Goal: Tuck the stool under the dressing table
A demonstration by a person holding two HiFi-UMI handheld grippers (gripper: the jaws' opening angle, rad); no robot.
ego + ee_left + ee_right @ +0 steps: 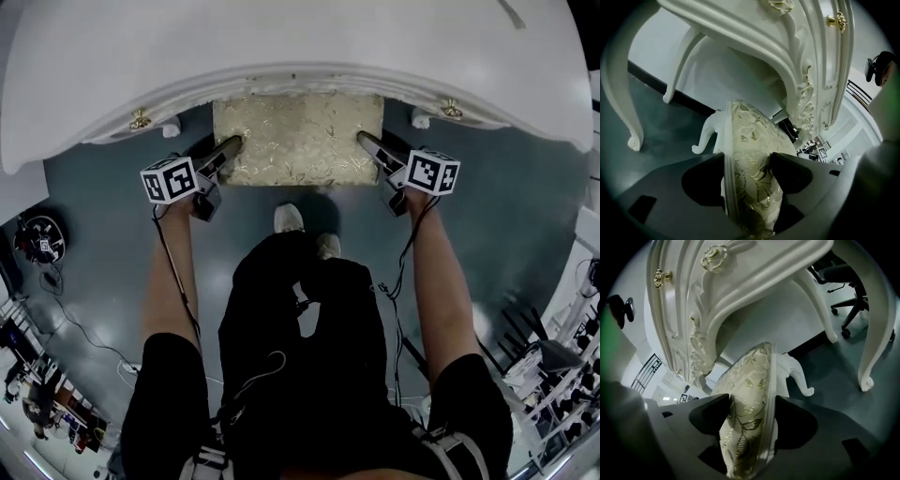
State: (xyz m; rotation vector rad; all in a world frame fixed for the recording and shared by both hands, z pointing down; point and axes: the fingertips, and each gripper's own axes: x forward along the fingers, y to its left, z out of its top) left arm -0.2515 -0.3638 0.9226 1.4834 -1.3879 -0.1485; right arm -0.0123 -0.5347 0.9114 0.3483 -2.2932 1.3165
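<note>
In the upper middle of the head view, the stool stands partly under the white dressing table. Its far edge is tucked beneath the table's curved front rim, and the rest of the gold-patterned cushion sticks out toward the person over the dark grey floor. The left gripper meets the seat's left side and the right gripper meets its right side, each with a marker cube riding just behind the jaws. In the left gripper view the 2 dark jaws are clamped across the edge of the seat, one on the white frame rail and the other pressed into the padded brocade. A curled white stool leg shows beyond them at centre left. The right gripper view mirrors this, with its jaws narrowed onto the cushion and frame and nothing but the seat between them. A second scrolled leg shows at centre right. Carved table aprons with brass knobs fill the top of both gripper views. A curved table leg stands at the right edge of the right gripper view, and a black office chair sits behind it. In the head view the person's 2 pale shoes stand just below the stool's near edge, between the outstretched forearms.
</note>
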